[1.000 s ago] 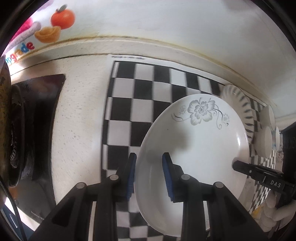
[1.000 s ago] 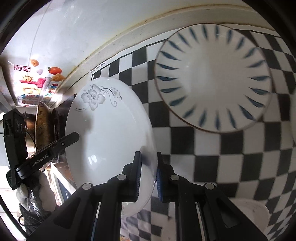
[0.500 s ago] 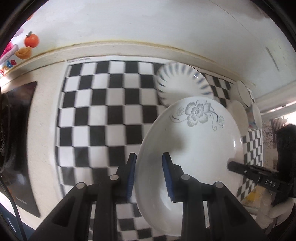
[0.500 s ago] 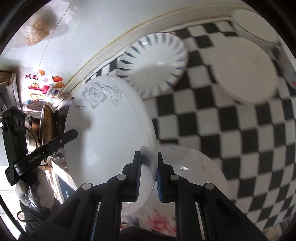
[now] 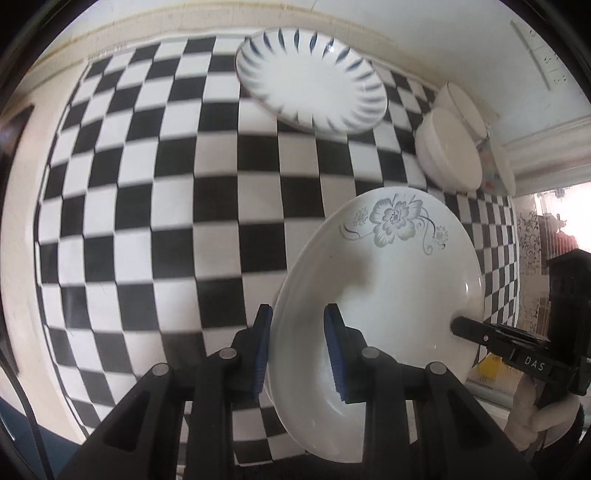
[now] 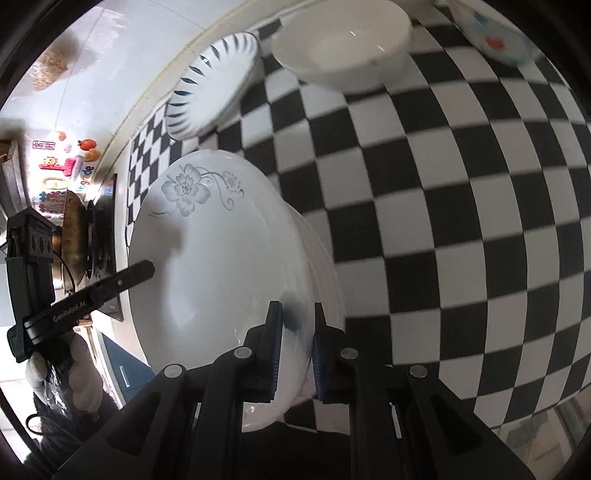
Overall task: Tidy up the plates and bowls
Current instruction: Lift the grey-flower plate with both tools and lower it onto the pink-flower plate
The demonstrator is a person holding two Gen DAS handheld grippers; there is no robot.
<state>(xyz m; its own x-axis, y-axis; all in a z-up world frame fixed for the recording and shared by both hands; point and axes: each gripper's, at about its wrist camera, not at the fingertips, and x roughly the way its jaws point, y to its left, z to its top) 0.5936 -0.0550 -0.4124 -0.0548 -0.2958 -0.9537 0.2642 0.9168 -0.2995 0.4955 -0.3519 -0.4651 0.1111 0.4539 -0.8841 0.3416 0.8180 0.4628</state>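
A white plate with a grey flower print [image 5: 391, 280] [image 6: 218, 266] hangs tilted above the checkered mat, held from both sides. My left gripper [image 5: 297, 350] is shut on its near rim, blue pads on either face. On the opposite rim my right gripper [image 6: 295, 347] is shut too; it shows in the left wrist view as a black finger [image 5: 469, 328]. In the right wrist view, ridged white edges [image 6: 321, 258] show under the plate; I cannot tell if they belong to it. A blue-striped plate [image 5: 310, 81] [image 6: 210, 85] lies flat at the back.
Black-and-white checkered mat [image 5: 166, 192] [image 6: 461, 206] covers the counter. Two white bowls [image 5: 448, 147] [image 5: 461, 103] and a patterned bowl [image 5: 495, 170] [image 6: 491, 33] sit at the right back by the wall. A wok on a stove [image 6: 74, 236] stands far left.
Both grippers have carried the flower plate rightward over the mat. The stove slid out of the left wrist view, and the striped plate and bowls came into view. Both grips are unchanged.
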